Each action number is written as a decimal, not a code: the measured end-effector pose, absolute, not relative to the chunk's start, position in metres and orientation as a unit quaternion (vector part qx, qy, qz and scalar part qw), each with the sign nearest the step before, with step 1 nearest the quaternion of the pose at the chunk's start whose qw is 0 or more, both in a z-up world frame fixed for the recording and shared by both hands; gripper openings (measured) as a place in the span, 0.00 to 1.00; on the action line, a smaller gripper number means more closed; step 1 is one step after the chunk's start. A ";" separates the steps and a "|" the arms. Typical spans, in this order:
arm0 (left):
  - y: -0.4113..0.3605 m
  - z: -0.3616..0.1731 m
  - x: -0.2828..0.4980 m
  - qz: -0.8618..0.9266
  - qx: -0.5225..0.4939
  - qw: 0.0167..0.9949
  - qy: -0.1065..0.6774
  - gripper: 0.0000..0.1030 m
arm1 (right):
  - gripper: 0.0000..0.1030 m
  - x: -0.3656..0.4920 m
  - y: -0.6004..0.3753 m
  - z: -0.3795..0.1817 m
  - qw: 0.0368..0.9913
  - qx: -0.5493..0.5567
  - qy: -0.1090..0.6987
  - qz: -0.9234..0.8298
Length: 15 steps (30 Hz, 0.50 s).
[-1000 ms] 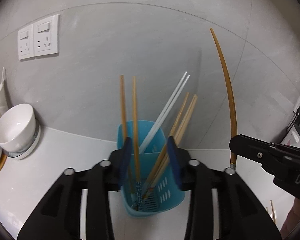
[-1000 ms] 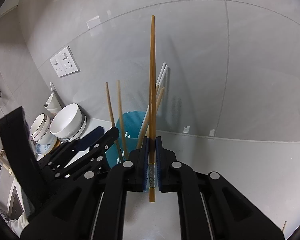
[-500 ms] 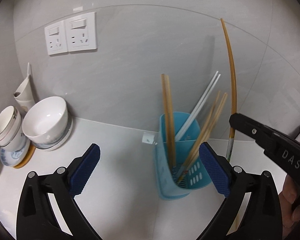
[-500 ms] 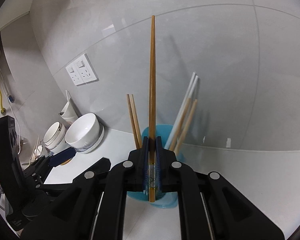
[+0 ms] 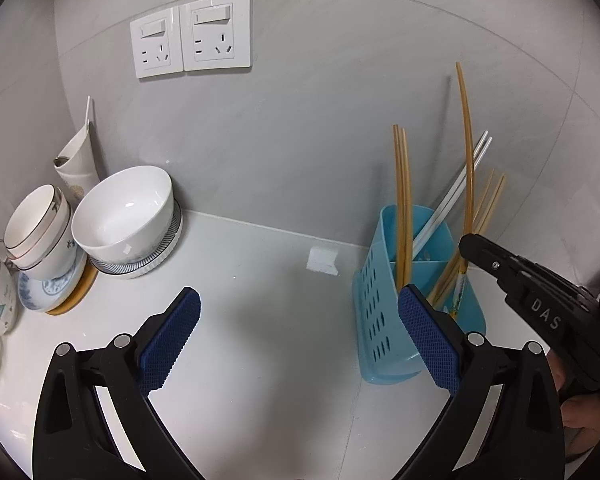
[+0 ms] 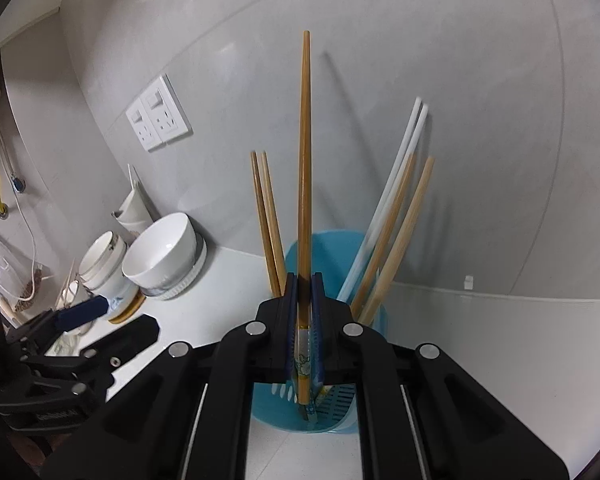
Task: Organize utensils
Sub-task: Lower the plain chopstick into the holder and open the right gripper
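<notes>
A light blue perforated utensil holder (image 5: 384, 312) stands on the white counter by the grey wall; it also shows in the right wrist view (image 6: 340, 408). It holds several wooden chopsticks (image 6: 268, 216) and two white ones (image 6: 396, 184). My right gripper (image 6: 304, 284) is shut on one wooden chopstick (image 6: 305, 168), held upright with its lower end over the holder; it also shows in the left wrist view (image 5: 467, 168). My left gripper (image 5: 296, 340) is open and empty, to the left of the holder.
White bowls (image 5: 128, 216) and stacked cups (image 5: 36, 232) on plates sit at the counter's left by the wall. A double wall socket (image 5: 192, 40) is above. A small white tab (image 5: 322, 260) lies on the counter near the wall.
My left gripper let go of the holder, opened wide and drew back to the left. My right gripper brought the upright chopstick over and down toward the holder.
</notes>
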State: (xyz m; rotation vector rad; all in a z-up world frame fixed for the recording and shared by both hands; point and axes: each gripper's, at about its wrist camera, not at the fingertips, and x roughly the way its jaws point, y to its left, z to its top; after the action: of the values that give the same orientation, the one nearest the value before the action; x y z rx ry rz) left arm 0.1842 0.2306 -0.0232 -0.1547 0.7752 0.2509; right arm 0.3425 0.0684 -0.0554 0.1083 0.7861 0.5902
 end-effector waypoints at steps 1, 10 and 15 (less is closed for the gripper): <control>0.231 -0.024 0.184 0.122 -0.076 0.915 0.378 0.94 | 0.06 0.343 0.069 -0.058 0.880 0.050 0.380 0.282; 0.239 -0.029 0.186 0.128 -0.087 0.910 0.384 0.94 | 0.19 0.344 0.072 -0.064 0.877 0.023 0.399 0.268; 0.235 -0.025 0.184 0.122 -0.084 0.913 0.380 0.94 | 0.45 0.334 0.061 -0.053 0.885 0.013 0.392 0.249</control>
State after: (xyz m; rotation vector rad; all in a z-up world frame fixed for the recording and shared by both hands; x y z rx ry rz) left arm 0.1841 0.2351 -0.0247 -0.1732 0.7832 0.2508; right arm 0.3345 0.0609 -0.0531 0.0269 0.8150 0.5188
